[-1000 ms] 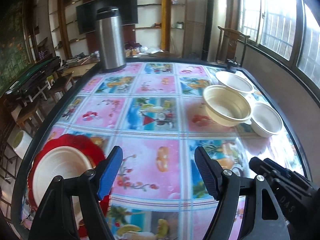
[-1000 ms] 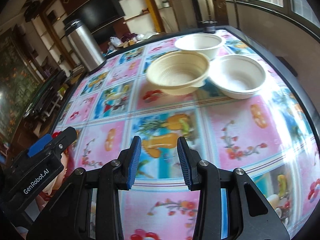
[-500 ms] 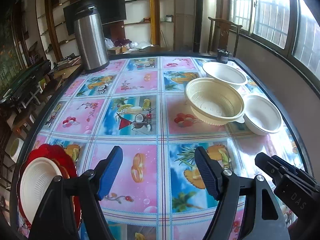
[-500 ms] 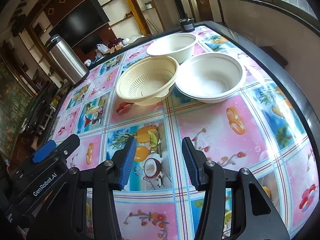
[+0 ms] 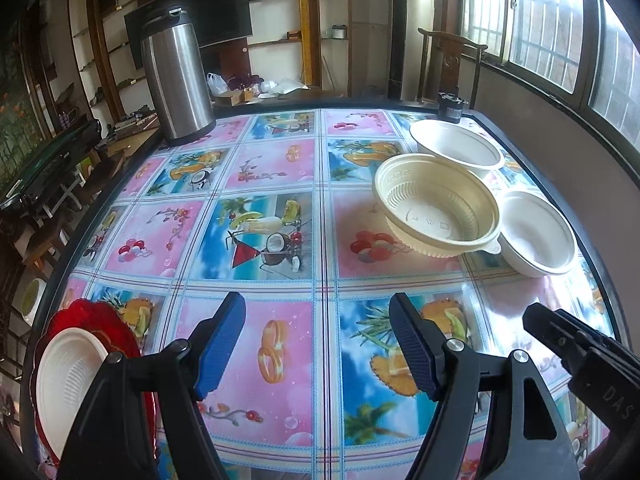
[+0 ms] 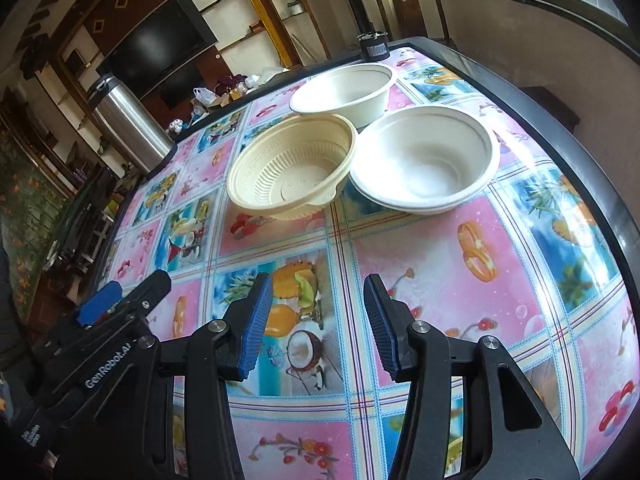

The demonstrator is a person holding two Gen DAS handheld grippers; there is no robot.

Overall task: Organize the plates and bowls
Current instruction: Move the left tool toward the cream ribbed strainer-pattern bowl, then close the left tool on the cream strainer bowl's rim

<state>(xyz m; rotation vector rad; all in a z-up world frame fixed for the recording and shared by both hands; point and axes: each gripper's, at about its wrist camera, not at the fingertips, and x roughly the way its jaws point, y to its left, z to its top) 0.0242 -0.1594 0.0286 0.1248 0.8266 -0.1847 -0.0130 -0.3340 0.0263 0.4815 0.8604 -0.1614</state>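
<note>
Three bowls sit together at the table's far right: a ribbed cream bowl (image 5: 438,210) (image 6: 292,168), a white bowl (image 5: 538,234) (image 6: 426,158) to its right, and another white bowl (image 5: 456,148) (image 6: 346,88) behind them. At the near left edge a white plate (image 5: 68,380) lies on a red plate (image 5: 108,320). My left gripper (image 5: 318,340) is open above the tablecloth with nothing between its fingers. My right gripper (image 6: 314,326) is open and empty too, short of the bowls; its black body (image 5: 580,356) shows at the lower right of the left wrist view.
A tall steel thermos (image 5: 176,76) (image 6: 128,128) stands at the far left of the table (image 5: 280,200), which has a fruit-patterned cloth. A small dark object (image 5: 450,104) (image 6: 374,46) sits at the far edge. A wooden chair (image 5: 452,64) and windows lie beyond; benches are at left.
Both grippers moved forward and rightward toward the bowls, which now look larger and nearer. The right gripper's jaws widened. The plates slid toward the left wrist view's corner.
</note>
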